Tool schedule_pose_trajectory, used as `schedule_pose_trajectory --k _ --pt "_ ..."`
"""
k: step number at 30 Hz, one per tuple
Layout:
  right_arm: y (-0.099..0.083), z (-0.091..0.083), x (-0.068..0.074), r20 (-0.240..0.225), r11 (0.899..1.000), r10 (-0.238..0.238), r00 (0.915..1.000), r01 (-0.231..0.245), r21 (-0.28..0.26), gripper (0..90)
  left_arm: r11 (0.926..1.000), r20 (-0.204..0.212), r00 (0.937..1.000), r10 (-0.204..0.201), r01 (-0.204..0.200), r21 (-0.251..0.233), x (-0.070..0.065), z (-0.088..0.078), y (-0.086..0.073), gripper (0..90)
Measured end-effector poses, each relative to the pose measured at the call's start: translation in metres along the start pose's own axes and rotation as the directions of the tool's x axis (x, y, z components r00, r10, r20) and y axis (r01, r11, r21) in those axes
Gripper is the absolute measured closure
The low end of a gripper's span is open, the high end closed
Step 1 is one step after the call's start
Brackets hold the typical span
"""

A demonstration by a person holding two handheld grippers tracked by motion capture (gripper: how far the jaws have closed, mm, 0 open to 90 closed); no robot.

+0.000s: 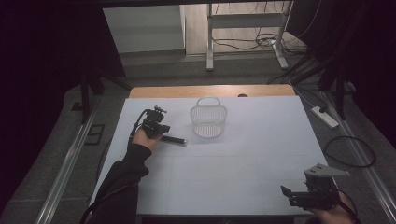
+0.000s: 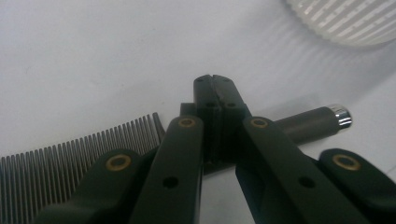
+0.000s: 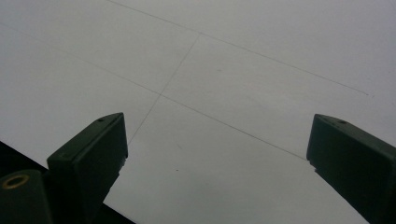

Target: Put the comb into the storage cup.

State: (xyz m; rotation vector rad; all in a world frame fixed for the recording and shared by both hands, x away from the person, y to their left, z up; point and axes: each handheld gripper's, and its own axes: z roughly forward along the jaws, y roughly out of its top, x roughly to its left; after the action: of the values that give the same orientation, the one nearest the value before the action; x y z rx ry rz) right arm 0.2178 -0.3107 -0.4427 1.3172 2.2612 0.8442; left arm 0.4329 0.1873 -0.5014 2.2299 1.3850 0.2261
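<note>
The left tool (image 2: pixel 215 81) was clenched on a dark comb (image 2: pixel 299 125), its two jaws pressed together with the comb's spine pinched between them. In the left gripper view the fine teeth fanned out to the near left of the jaws, while the round handle with its silver end cap stuck out to their right. The comb lay low against the white counter (image 1: pixel 243 182) — whether it was touching the surface or lifted just clear, the pictures did not settle. From the high view the left tool (image 1: pixel 161 130) sat with the comb's handle (image 1: pixel 175 140) pointing away from it toward a white mesh basket (image 1: pixel 208 119), which stood upright just beyond the handle's tip, near but apart from it. Nothing could be seen inside the basket.

The right tool (image 1: pixel 299 193) was released, its jaws standing wide apart over bare counter, well away from the comb and basket.

As a judgement, the grasp appeared done and the rest remained: lifting the comb, carrying it the short way ahead of the jaws, and — if the basket was its goal — lowering it in and letting go.
</note>
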Motion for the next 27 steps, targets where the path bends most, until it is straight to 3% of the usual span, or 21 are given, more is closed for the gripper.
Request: schedule_pose_trajectory --k 9,12,27 --pt "0.0 0.0 0.001 -0.003 1.0 -0.004 1.0 0.004 0.003 6.1 0.9995 0.005 1.0 -0.006 0.006 0.032 0.001 0.013 -0.004 89.2" --pt "0.0 0.0 0.001 -0.005 1.0 -0.005 1.0 0.005 0.002 6.2 0.9989 0.003 0.9999 0.011 -0.011 0.046 -0.001 0.013 -0.005 89.2" --pt "0.0 0.0 0.001 -0.006 1.0 -0.011 0.9999 0.011 0.002 6.3 0.9977 0.031 0.9995 0.011 -0.013 0.066 -0.007 0.008 -0.02 89.2"
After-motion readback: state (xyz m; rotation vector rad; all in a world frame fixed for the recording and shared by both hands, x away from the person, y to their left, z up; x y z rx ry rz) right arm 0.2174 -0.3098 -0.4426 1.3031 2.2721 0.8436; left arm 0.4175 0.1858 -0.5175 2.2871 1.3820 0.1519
